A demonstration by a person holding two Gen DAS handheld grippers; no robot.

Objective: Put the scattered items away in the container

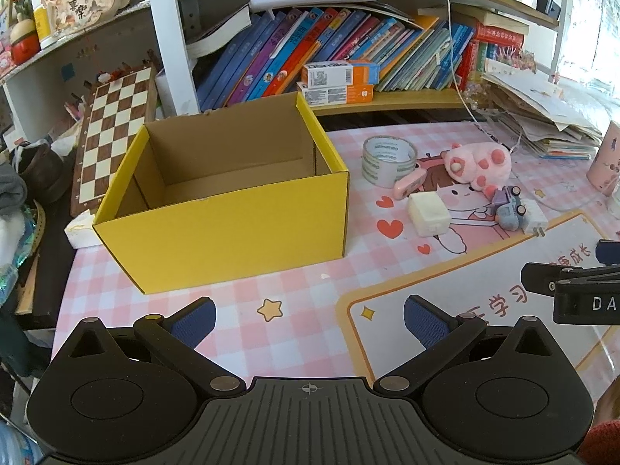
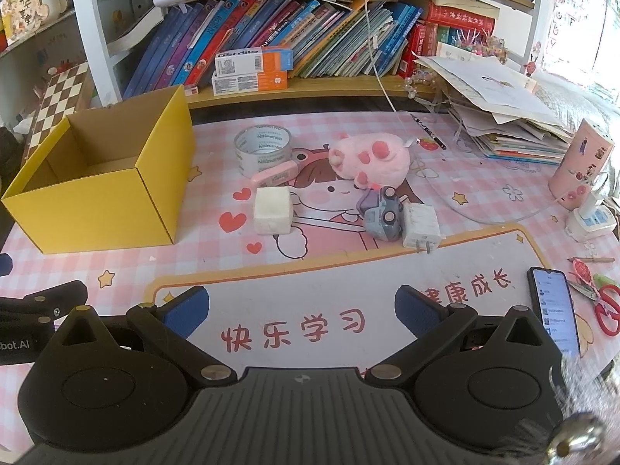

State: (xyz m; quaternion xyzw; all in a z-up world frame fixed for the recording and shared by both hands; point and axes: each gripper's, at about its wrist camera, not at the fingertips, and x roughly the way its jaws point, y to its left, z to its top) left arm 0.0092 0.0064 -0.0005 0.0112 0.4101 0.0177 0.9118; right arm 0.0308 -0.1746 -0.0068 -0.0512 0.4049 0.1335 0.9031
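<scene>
Landmark: yellow box, lid off, interior bare cardboard, nothing in it that shows.

Items, all on the pink desk mat to the right of the box:
- Tape roll, standing on its rim, nearest the box's far right corner.
- Pink eraser case, just in front of the tape roll, touching or nearly so.
- White foam block, near the box's front right corner, apart from it.
- Pink plush, further right of the box, lying on its side.
- Toy car, in front of the plush, tipped on its side.
- White charger plug, touching the car's far side from the box, prongs toward the camera.

Tools:
- Left gripper, jaws spread, holding nothing, hovering in front of the box.
- Right gripper, jaws spread, holding nothing, low over the mat, right of the box and short of the items.

Step in hand: judged the opening one; no item is boxed.

Next move: likely the right gripper reaches for the foam block, the closest piece, closes across its flat sides, then lifts it over the box wall.
</scene>
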